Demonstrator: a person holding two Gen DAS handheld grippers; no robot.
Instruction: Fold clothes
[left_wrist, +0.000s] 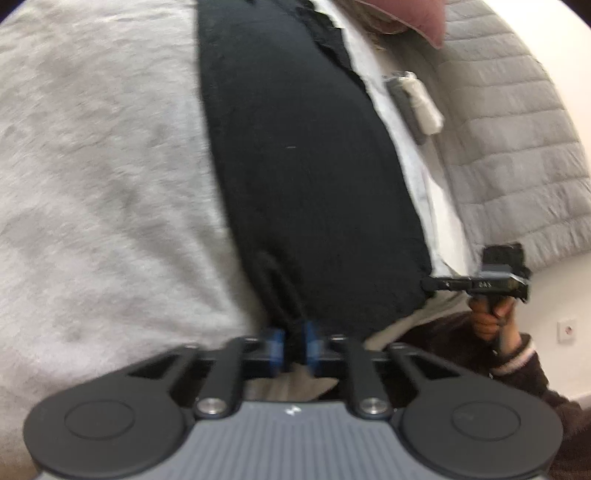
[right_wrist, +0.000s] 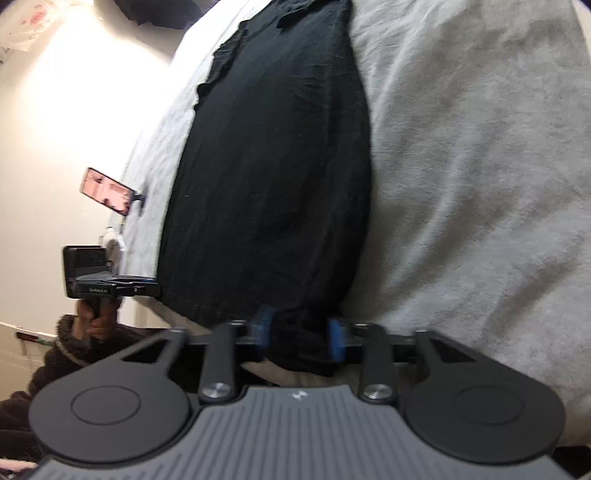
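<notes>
Gripping the near hem of a black garment (left_wrist: 306, 177) at two corners, you have both tools clamped on cloth as it lies lengthwise on a bed under a pale grey blanket (left_wrist: 92, 166), running from six o'clock up toward twelve in each wrist view. Your left gripper (left_wrist: 294, 347) has its blue fingers (left_wrist: 277, 347) pressed nearly together on a thin pleat of the hem; your right gripper (right_wrist: 301, 334) pinches a thicker bunch, its fingers (right_wrist: 264, 330) standing a little apart around the wad. The likely trouble is an uneven hold: the left bite looks shallow and could slip free when you lift, while the right wad may carry extra layers or a pinch of blanket, which would drag the bedding and skew the fold. Lifting one hand sooner than the other would twist the cloth. Much is uncertain. Both views are smeared by motion, so seams and layers cannot be read. The garment's far end, near twelve o'clock, is ragged and partly cut off, so its type is not clear. How deep the cloth sits between the fingers is hidden by the tool bodies. A grey quilted cover (left_wrist: 517, 129) at two o'clock and a small wrapped object (left_wrist: 417, 103) beside it are hard to identify.
</notes>
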